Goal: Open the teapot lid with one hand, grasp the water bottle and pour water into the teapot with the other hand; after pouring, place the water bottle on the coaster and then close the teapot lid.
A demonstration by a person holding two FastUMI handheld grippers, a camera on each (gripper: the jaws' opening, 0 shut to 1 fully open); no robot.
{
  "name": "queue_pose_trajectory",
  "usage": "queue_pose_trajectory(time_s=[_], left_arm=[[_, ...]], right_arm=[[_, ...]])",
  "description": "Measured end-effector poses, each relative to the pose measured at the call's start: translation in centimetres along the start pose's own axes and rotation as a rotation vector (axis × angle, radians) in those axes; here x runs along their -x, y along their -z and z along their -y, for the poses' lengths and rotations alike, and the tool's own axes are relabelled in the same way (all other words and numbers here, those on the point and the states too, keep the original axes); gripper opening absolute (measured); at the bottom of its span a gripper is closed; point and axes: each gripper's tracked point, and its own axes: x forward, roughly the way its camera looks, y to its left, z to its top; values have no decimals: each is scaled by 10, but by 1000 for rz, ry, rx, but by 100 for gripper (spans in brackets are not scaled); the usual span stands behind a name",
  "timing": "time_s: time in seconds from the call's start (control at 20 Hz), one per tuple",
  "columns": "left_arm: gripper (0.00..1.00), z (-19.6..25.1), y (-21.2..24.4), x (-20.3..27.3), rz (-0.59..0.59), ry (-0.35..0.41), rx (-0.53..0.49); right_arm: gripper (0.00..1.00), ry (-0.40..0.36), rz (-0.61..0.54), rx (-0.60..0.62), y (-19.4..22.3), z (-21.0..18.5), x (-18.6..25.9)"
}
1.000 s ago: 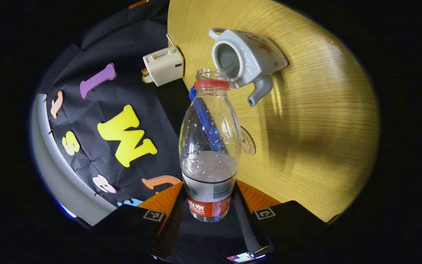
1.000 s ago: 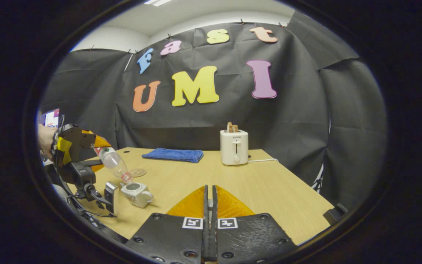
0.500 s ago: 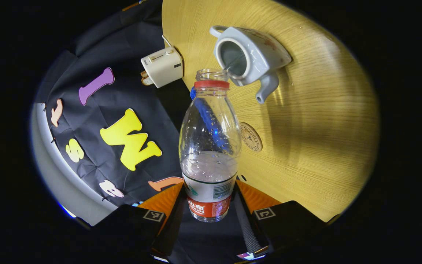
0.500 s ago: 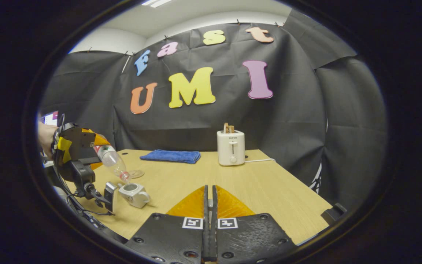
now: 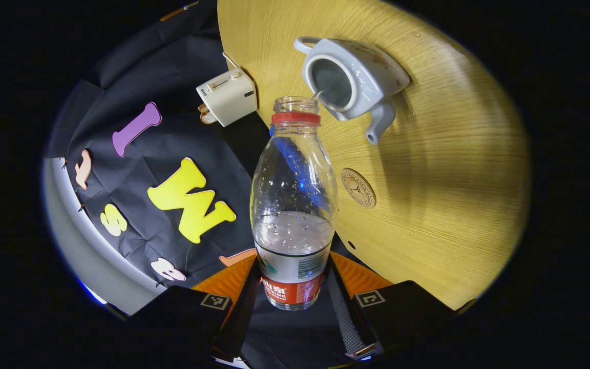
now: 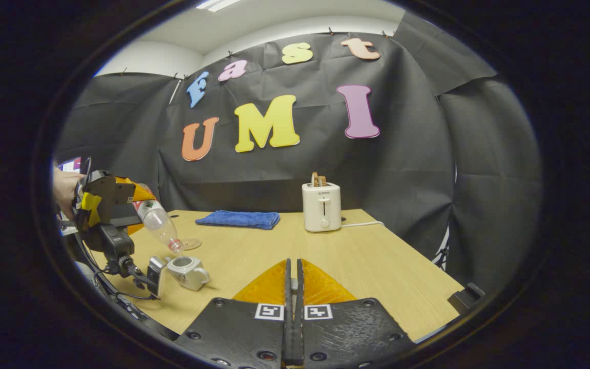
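The left gripper (image 5: 295, 287) has both fingers pressed on the labelled lower part of a clear plastic water bottle with a red neck ring (image 5: 294, 205), cap off, and it holds that bottle tipped mouth-down toward a lidless white ceramic teapot (image 5: 352, 77). A thin thread of water runs from the bottle's mouth into the pot's round opening. Some water sits low in the bottle, near the label. The teapot stands on the pale wooden table (image 5: 443, 169), spout pointing toward a round tan coaster (image 5: 358, 187) that lies bare just beside it.

Over in the right gripper view, the left gripper (image 6: 101, 202) shows at the far left with a hand (image 6: 64, 187) behind it, the bottle (image 6: 159, 223) slanting down over the teapot (image 6: 187, 271), and the coaster (image 6: 191, 243) just behind the bottle's mouth. The right gripper (image 6: 293, 307) hangs above the near table edge, well apart from the pot, fingers pressed together with nothing visible between them. Farther back stand a white two-slot toaster with bread in it (image 6: 321, 206) and, to its left, a folded blue cloth (image 6: 238, 219).
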Motion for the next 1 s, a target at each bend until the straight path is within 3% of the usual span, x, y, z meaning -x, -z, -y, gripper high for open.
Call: queue_pose_trajectory(time_s=[1.0], left_arm=[[74, -7, 0, 1, -11, -21, -13]], right_arm=[[0, -10, 4, -5, -1, -3, 5]])
